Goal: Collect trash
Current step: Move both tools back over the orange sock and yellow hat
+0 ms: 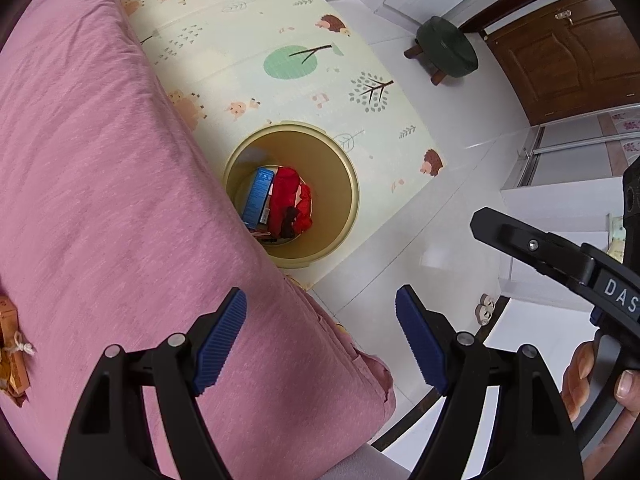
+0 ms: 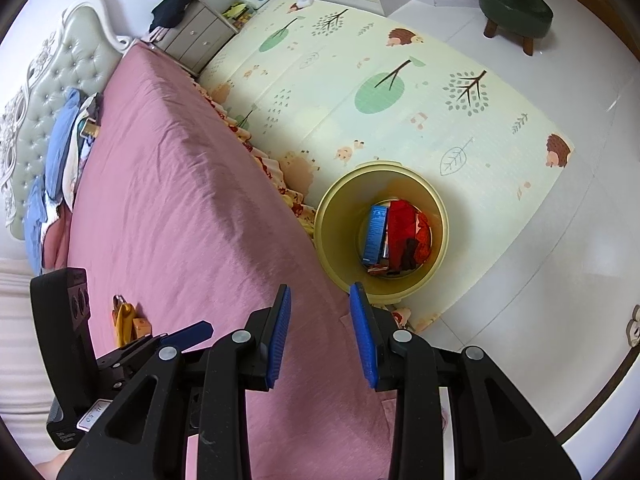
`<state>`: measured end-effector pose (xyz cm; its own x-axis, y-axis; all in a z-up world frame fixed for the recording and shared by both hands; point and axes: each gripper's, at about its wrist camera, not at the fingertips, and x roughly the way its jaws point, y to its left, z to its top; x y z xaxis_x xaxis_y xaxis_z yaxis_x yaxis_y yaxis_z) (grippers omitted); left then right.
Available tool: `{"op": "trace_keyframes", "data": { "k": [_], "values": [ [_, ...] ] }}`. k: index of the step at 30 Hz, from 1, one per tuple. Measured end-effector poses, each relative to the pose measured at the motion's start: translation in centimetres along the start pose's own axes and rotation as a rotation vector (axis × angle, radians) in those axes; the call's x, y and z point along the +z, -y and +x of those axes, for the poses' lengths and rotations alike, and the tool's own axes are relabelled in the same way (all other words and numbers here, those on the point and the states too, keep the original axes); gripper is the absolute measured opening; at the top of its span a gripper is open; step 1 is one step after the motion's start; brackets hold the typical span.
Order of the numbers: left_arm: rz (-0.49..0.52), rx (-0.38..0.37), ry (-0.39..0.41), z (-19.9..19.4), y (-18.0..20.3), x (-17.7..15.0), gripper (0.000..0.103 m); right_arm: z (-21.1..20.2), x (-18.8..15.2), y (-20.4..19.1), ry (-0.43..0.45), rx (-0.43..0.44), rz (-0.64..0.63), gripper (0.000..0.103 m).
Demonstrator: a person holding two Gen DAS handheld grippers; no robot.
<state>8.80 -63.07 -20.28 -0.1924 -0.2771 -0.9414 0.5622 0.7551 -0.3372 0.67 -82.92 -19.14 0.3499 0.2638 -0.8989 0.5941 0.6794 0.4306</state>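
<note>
Above the bed (image 2: 168,184), both grippers point down toward the bin (image 1: 348,184). Left gripper (image 1: 320,336) jaws spread wide, nothing between them. Right gripper (image 2: 320,332) jaws parted less, also empty; in the left view a hand (image 1: 596,376) grips its handle, lettered "DAS", the rest cut off. Bin stands on the play mat (image 2: 400,92) just beside the bed, holding a blue box (image 2: 375,235) and red wrappers (image 2: 404,228). More trash (image 2: 127,322), yellow-orange packets, lies on the pink sheet, well apart from the bin. White tile floor; green stool (image 2: 514,6) beyond the mat.
</note>
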Motion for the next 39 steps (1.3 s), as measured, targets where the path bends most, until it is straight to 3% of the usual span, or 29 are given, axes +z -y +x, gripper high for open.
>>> {"op": "trace_keyframes", "data": {
  "k": [16,39],
  "values": [
    [-0.120,0.011,0.096,-4.5,-6.2,-5.5,0.077,0.9,-4.3,-8.2,-0.035,0.019,-0.147,0.031],
    [-0.518,0.069,0.181,-10.2,-26.4,-20.3,0.077,10.2,-14.6,-28.4,-0.233,0.093,-0.455,0.031]
  ]
}}
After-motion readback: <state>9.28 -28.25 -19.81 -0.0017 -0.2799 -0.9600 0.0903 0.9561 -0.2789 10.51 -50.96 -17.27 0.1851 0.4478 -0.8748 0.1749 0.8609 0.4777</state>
